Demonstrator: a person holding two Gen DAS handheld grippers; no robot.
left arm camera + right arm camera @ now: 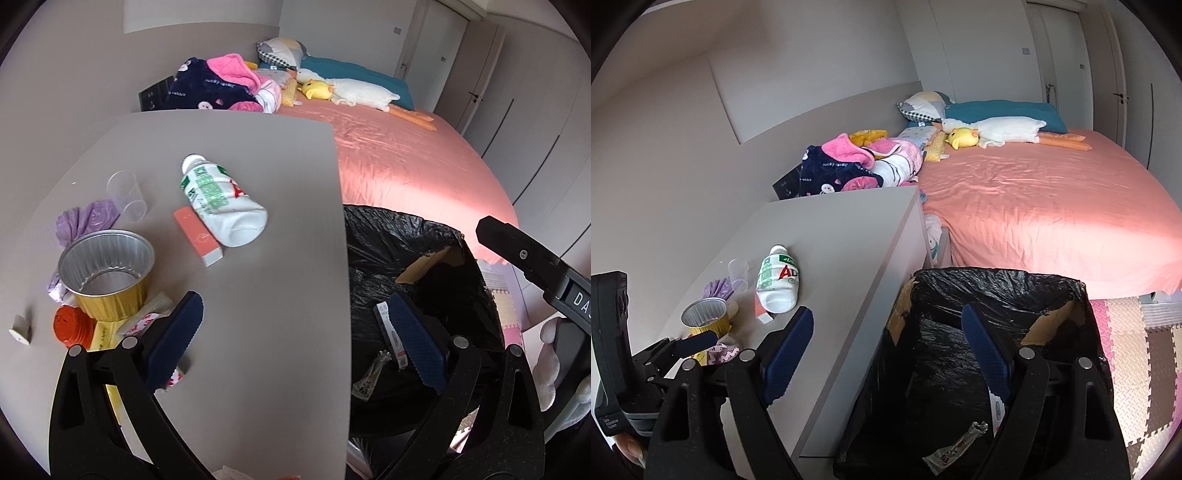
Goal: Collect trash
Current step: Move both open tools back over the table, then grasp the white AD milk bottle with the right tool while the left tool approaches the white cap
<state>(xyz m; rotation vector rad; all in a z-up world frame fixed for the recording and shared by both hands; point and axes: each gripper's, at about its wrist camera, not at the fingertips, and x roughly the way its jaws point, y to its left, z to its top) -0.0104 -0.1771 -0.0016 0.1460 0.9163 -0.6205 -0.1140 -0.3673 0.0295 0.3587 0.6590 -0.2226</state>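
From my left wrist, my left gripper (295, 339) has its 2 fingers spread wide and empty, straddling the bench (258, 295) edge. Taking the bin (373, 236) as landmark, the white bottle (221, 203) lies on its side left of it, the pink box (197, 236) touching the bottle, the foil cup (107, 269) farther left.

From my right wrist, my right gripper (890, 354) is also wide and empty, above the bin's (997, 284) mouth; 1 wrapper (955, 448) lies inside. The bottle (777, 284) sits left of the bin. I'd say approach it across its narrow width, close firmly, then lift clear before swinging over the liner.
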